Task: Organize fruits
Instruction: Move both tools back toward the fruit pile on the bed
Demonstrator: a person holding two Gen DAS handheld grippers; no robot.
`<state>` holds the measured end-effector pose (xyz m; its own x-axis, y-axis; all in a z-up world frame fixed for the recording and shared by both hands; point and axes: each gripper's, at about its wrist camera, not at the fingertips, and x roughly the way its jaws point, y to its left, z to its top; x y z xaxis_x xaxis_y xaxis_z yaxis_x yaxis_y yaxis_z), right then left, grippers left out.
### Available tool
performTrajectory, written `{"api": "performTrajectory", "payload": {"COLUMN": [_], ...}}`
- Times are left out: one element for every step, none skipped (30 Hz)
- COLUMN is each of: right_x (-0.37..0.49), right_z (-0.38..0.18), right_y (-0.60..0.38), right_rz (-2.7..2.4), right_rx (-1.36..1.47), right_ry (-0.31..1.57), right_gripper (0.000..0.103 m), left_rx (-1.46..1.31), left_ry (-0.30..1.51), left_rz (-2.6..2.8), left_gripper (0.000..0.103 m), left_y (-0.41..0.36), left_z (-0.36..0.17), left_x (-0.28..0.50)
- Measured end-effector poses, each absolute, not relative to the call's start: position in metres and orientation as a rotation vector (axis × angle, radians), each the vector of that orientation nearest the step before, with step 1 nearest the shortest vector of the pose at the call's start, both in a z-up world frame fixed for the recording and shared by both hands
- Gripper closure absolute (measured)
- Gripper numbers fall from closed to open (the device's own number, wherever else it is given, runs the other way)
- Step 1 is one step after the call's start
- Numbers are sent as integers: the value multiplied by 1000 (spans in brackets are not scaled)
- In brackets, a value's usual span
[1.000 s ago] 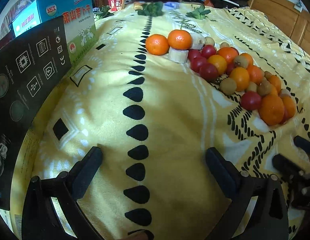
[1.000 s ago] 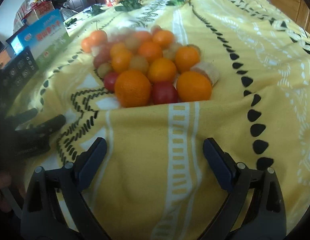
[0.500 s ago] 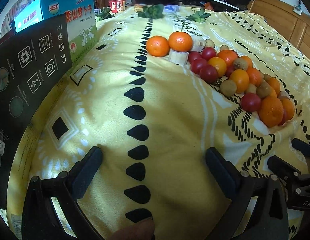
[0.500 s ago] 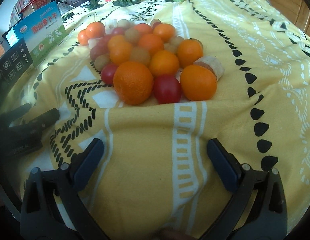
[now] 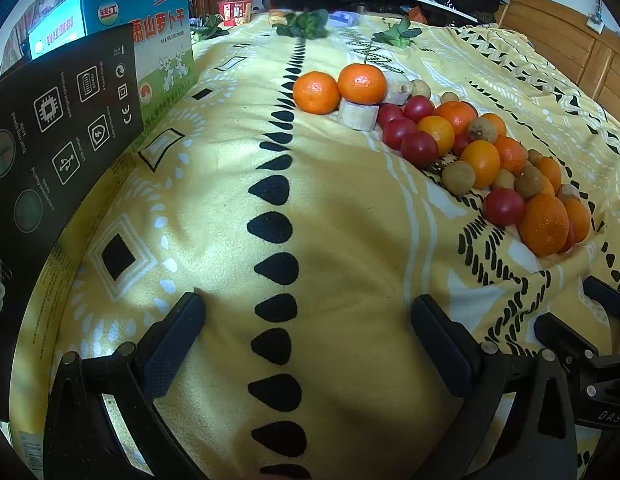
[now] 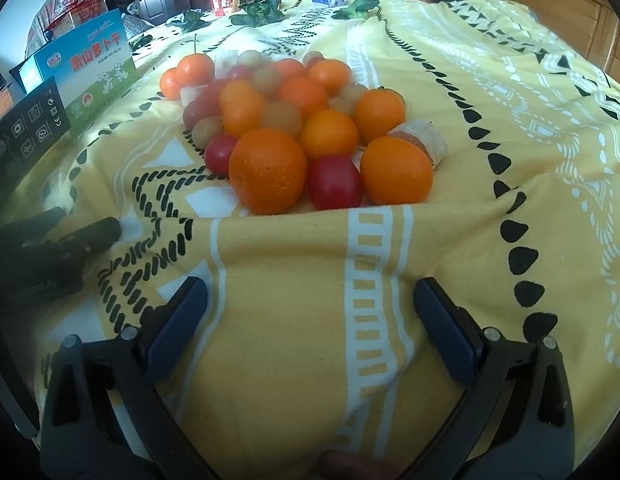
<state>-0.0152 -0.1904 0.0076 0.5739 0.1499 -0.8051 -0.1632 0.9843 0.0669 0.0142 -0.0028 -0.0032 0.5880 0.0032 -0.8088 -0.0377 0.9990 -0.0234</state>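
Note:
A heap of fruit lies on a yellow patterned cloth: oranges, red tomatoes, brown longans and cut banana pieces. In the right wrist view a big orange, a red tomato and another orange form the near edge of the heap, straight ahead of my open, empty right gripper. In the left wrist view the heap runs along the right, from two oranges at the far end to a large orange nearest. My left gripper is open over bare cloth, left of the heap.
A black box and a blue-green carton stand along the cloth's left edge. Green leafy sprigs and a red cup lie at the far end. A wooden panel is at the right.
Both grippers have drifted slightly back and up; the fruit heap sits a little farther in the right wrist view. Nothing was picked up, and both stay open.

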Motion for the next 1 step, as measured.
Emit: {"api": "performTrajectory", "payload": {"right_x": [-15], "right_z": [8], "right_y": [-190], "right_rz": [183], "right_rx": [-17], "right_ry": [942], "right_gripper": [0], "left_rx": [-41], "left_ry": [942], "left_rz": [24], "left_gripper": [0], "left_y": [-3], "left_z": [-3], "left_x": [14]}}
